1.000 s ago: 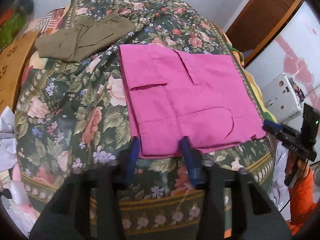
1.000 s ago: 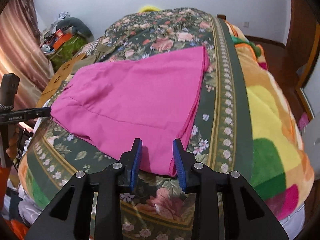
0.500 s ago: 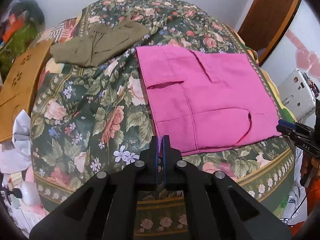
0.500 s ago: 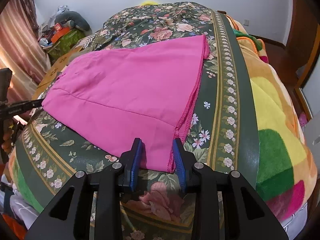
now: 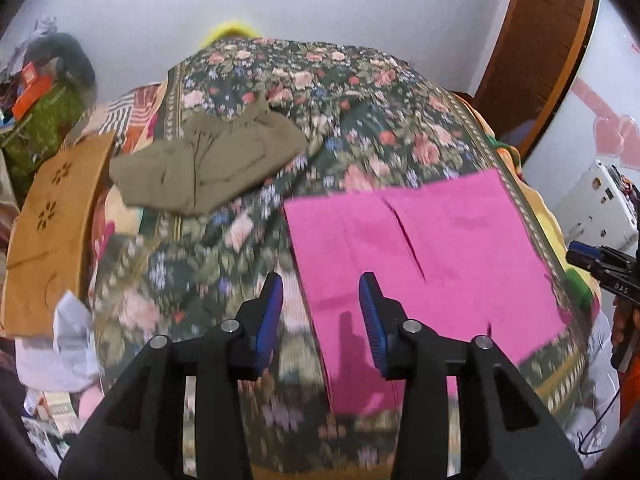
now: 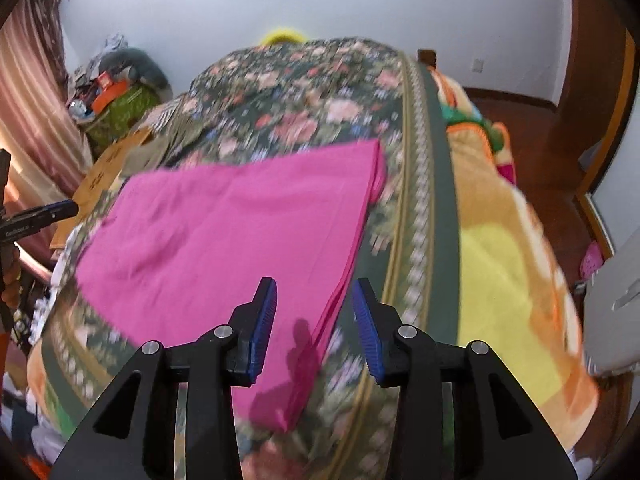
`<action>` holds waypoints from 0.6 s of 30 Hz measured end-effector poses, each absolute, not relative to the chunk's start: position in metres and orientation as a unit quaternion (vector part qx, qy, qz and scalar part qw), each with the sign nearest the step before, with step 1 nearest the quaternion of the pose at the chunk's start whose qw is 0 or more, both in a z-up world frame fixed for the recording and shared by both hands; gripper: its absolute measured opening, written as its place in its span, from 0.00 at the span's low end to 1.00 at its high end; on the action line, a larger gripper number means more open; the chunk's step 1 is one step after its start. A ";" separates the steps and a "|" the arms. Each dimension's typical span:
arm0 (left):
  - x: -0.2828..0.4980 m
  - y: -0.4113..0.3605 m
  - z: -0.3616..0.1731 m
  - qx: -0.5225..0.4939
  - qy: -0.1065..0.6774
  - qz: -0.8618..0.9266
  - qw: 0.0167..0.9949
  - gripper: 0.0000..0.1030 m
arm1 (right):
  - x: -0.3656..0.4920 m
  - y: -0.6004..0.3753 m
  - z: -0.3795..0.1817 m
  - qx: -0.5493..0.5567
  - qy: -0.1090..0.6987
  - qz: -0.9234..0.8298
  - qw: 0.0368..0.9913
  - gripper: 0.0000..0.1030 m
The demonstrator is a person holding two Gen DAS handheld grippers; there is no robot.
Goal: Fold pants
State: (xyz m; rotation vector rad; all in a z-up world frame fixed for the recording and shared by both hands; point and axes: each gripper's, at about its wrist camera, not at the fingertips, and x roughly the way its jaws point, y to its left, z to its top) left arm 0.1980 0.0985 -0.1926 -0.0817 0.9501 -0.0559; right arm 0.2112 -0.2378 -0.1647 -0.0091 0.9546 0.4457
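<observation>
The pink pants (image 5: 424, 264) lie flat on the flowery bed cover (image 5: 248, 240), folded into a neat block with straight edges. They are bright pink all over. From the left wrist view you can see a long slit pocket near the middle and some faint fold lines. From the right wrist view the pants (image 6: 240, 240) look smooth, and the layers stack up along the right edge, close to the striped border of the cover. Both pictures are a bit blurry.
</observation>
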 end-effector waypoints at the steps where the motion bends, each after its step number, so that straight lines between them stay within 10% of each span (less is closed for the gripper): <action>1: 0.210 0.100 -0.194 -0.039 0.458 -0.025 0.888 0.41 | 0.218 -0.238 -0.164 -0.003 0.453 0.212 0.866 0.35; 18: 0.296 0.126 -0.273 -0.108 0.527 -0.010 0.843 0.43 | 0.350 -0.239 -0.210 0.025 0.474 0.204 0.856 0.47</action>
